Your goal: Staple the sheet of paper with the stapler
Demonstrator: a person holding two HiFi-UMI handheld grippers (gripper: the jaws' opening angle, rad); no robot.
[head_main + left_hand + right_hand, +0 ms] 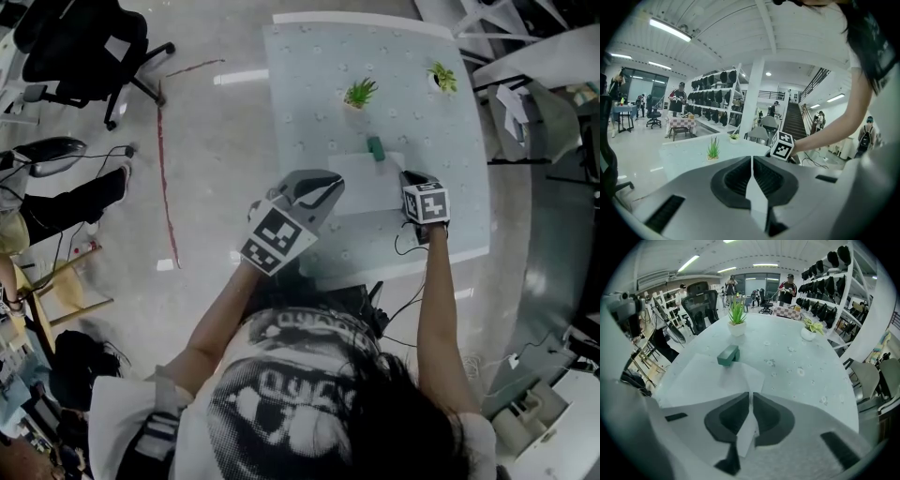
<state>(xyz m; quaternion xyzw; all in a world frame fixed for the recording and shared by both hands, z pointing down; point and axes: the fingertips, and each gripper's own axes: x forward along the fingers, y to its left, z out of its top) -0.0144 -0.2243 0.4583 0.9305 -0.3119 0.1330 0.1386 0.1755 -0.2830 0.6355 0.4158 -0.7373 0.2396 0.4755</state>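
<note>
On the pale, speckled table [291,94], the sheet of paper [367,180] is seen lying toward the 6 o'clock edge. The green stapler [376,148] is set at the sheet's 12 o'clock edge (whether it rests on the paper or only touches its edge cannot be told). The stapler is touched by neither gripper.

The sheet is met at its 8 o'clock side by the left gripper [328,187], which is held only slightly tilted down. Its jaws are pressed together, and a thin white strip is caught between them. From the head view this strip is taken to be the sheet's edge.

The 4 o'clock corner of the sheet is taken by the right gripper [411,178], which is pointed steeply down. Its jaws are drawn almost fully together and the corner is pinched between the pads. The paper is lifted off the table just in front of them, while the rest of the sheet is left lying flat as far as the stapler.

A small potted plant [359,93] is placed at 11 o'clock from the stapler, and a second plant [442,77] at 1 o'clock. Both are kept well apart from the sheet. An office chair [84,47] is found on the floor at 10 o'clock from the table.
</note>
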